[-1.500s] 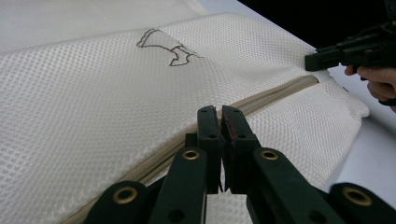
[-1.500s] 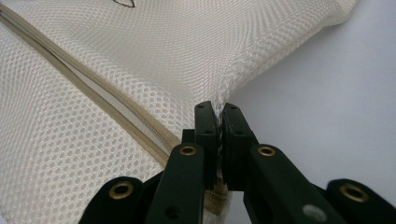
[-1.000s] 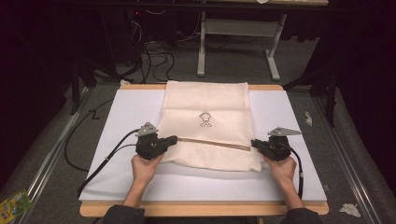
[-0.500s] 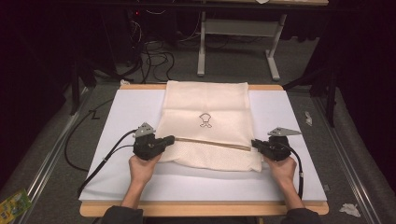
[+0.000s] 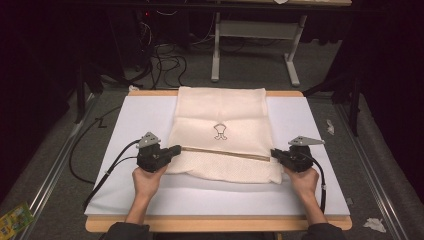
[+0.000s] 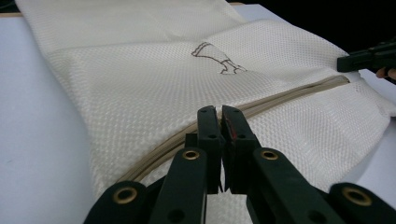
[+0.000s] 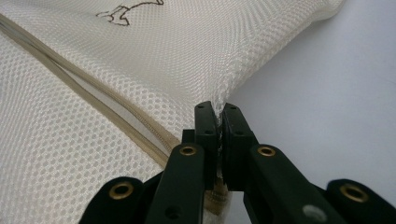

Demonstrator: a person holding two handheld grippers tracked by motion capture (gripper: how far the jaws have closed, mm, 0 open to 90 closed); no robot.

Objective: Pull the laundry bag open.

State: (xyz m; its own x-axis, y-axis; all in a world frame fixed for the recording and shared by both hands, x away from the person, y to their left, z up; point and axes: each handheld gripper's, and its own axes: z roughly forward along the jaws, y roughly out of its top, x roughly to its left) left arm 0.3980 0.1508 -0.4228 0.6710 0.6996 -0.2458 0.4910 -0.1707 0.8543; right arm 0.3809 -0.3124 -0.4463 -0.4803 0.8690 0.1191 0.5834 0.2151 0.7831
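Observation:
A cream mesh bag (image 5: 222, 112) with a small dark emblem (image 5: 219, 131) lies flat on the white board (image 5: 125, 130). Its tan zipper (image 5: 225, 151) runs straight across between both grippers. My left gripper (image 5: 176, 149) is shut on the bag's left edge at the zipper end. My right gripper (image 5: 273, 153) is shut on the right edge. In the left gripper view the jaws (image 6: 219, 114) meet over the mesh (image 6: 140, 79) beside the zipper (image 6: 289, 95), with the other gripper (image 6: 369, 58) far off. In the right gripper view the jaws (image 7: 217, 112) pinch a raised ridge of mesh (image 7: 187, 51) next to the zipper (image 7: 93, 100).
The board rests on a wooden table (image 5: 215, 225). Cables (image 5: 95, 175) trail from the left gripper off the board's left side. On the floor lie a green packet (image 5: 15, 217) at the left and crumpled paper (image 5: 374, 224) at the right. A white desk frame (image 5: 255, 30) stands behind.
My left gripper has drawn slightly to the left with the bag's edge. The right gripper has barely moved. The zipper stays stretched between them.

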